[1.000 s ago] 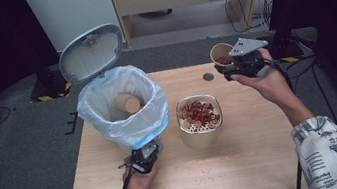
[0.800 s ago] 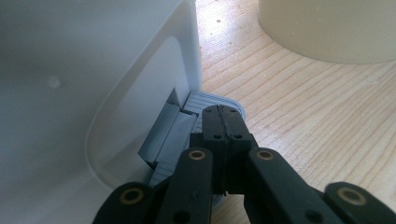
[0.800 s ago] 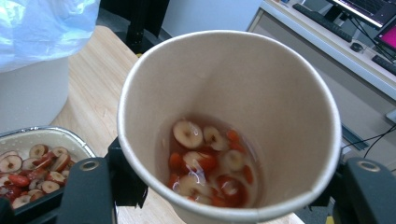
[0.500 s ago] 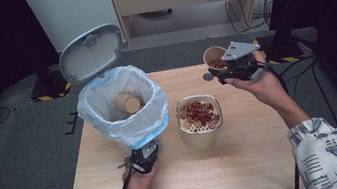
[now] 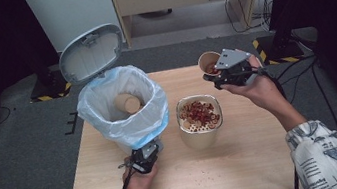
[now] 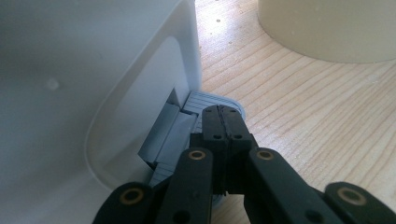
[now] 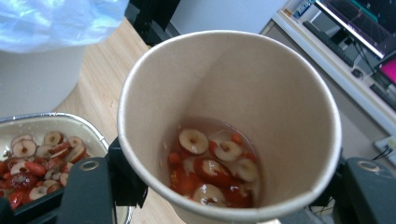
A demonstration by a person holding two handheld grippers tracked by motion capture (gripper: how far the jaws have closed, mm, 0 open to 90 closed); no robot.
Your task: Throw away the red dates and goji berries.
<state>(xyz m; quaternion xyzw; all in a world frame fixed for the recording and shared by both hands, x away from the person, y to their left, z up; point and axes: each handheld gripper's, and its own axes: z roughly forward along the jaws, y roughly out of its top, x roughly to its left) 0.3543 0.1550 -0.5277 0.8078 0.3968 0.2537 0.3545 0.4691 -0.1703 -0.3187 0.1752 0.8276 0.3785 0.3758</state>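
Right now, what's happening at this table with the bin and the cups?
A person works with a gripper in each hand. The right gripper holds a paper cup of sliced red fruit in liquid above the table's far side, near a strainer bowl already holding fruit slices. The left gripper, shut, presses the pedal of the bin, whose lid stands open.

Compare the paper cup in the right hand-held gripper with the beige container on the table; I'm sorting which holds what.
The paper cup is held above the table in the right hand-held gripper, tilted; the beige container stands upright on the table. The cup is narrower and round-rimmed; the container is wider. The cup has a few slices at its bottom; the container's lie spread across a perforated insert near its rim. Both hold red and pale fruit slices.
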